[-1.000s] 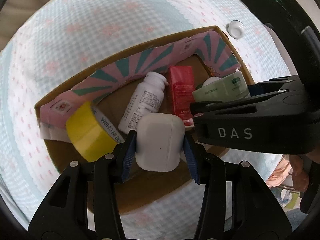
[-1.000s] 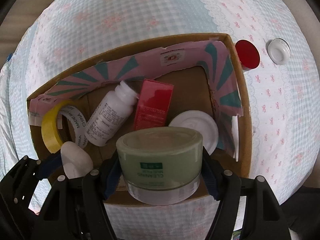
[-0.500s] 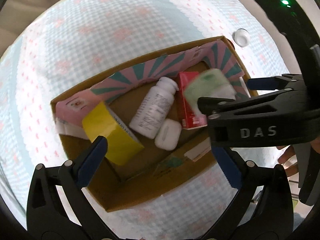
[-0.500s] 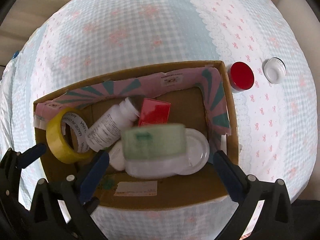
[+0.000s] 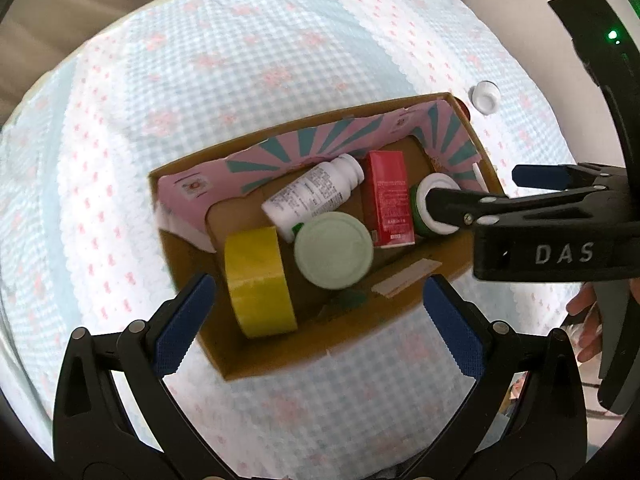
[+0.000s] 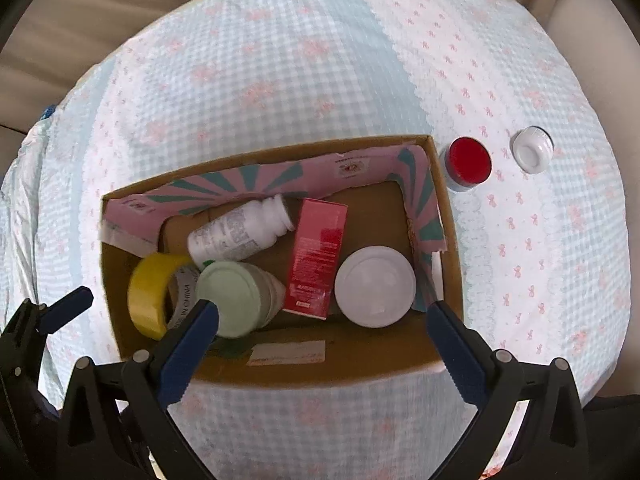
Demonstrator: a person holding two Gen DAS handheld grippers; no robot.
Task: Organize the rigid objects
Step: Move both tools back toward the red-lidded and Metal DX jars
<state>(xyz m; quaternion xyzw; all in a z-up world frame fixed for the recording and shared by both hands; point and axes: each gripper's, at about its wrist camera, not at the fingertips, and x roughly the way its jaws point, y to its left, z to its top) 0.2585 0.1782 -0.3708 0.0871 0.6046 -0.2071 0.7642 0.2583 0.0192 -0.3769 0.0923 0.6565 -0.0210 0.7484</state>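
Checked blue-and-pink cloth (image 6: 280,80) over a soft surface, cardboard box (image 6: 450,240) in the middle. In the box: yellow tape roll (image 6: 150,296), white pill bottle (image 6: 240,234) lying on its side, red carton (image 6: 318,256), pale green jar (image 6: 236,300) tipped against the tape and bottle, white-lidded jar (image 6: 374,286) at the right end. Still outside, just beyond the box's right wall: red-lidded jar (image 6: 469,160) and a small white cap (image 6: 532,149) further right. Left gripper (image 5: 316,312) has jaws spread wide and empty, above the near edge of the box; right gripper (image 6: 322,332) likewise released, nothing held, also above the near edge. Looks like the step in hand is fetching the outside pieces. Right gripper is the closer one: clear the box wall first, come down over the red-lidded jar, close across the lid's diameter, not the rim edge. It's low, so go deep before closing. Drop zone: the bare floor behind the white-lidded jar. The green jar looks unsteady, keep off it.
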